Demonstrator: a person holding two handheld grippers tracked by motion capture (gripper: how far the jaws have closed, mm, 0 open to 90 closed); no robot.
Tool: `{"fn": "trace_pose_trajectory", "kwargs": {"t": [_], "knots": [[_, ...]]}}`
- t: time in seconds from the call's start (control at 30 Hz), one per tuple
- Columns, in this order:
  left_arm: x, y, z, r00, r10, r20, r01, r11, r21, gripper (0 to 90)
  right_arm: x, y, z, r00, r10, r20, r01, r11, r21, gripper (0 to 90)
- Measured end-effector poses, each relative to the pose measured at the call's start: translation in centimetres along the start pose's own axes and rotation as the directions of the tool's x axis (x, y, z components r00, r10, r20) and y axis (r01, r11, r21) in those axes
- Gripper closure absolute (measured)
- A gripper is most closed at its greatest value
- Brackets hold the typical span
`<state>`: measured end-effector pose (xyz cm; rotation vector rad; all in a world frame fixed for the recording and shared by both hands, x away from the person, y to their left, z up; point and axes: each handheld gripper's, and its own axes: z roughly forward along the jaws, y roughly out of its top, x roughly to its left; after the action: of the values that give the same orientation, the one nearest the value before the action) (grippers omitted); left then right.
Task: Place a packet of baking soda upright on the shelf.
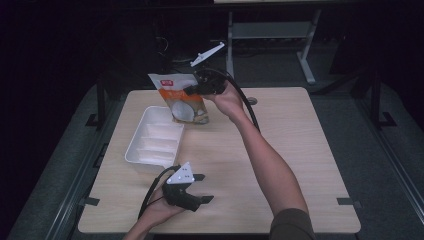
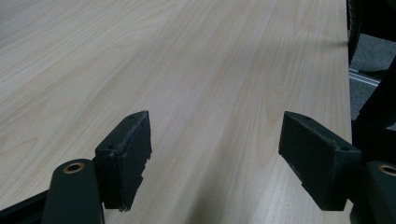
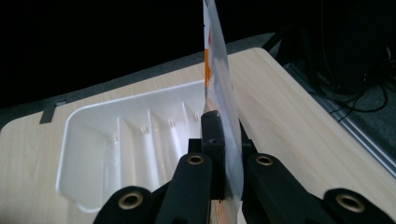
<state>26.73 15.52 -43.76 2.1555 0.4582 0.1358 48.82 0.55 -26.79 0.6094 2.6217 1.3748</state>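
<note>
Orange-and-white pouch point(image 1: 181, 98) is clamped in my right gripper point(image 1: 196, 90), lifted at the tray's point(image 1: 150, 150) one o'clock; placing remains. My left gripper point(image 1: 200, 187) rests open.

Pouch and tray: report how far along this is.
Done: the right gripper is shut on the orange-and-white pouch and holds it off the table. In hand: the pouch hangs over the far end of the white tray. Left: probably lowering it in; the left gripper is open over bare wood.
</note>
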Motion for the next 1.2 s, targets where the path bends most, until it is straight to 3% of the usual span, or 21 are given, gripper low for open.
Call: {"fn": "trace_pose_trajectory", "kwargs": {"t": [0.23, 0.63, 1.07, 1.2], "knots": [[0.2, -0.1, -0.4, 1.0, 0.003, -0.006, -0.003, 1.0, -0.003, 24.8, -0.2, 1.3, 2.4, 0.9997, -0.01, -0.022, 0.009, 1.0, -0.013, 89.8], [0.3, -0.3, -0.5, 1.0, 0.001, 0.0, -0.001, 1.0, -0.003, 24.5, -0.7, 1.8, 7.2, 0.9982, -0.008, -0.059, 0.007, 1.0, -0.025, 89.8], [0.4, -0.4, -0.7, 0.9999, -0.014, -0.005, 0.014, 0.9998, -0.014, 24.6, -0.9, 0.6, 10.6, 0.9933, 0.051, -0.104, -0.055, 0.998, -0.041, 89.7], [0.4, -0.5, -0.6, 1.0, -0.003, -0.006, 0.003, 1.0, 0.003, 24.6, -1.1, -0.3, 11.6, 0.9893, 0.085, -0.119, -0.092, 0.994, -0.054, 89.6]]}}
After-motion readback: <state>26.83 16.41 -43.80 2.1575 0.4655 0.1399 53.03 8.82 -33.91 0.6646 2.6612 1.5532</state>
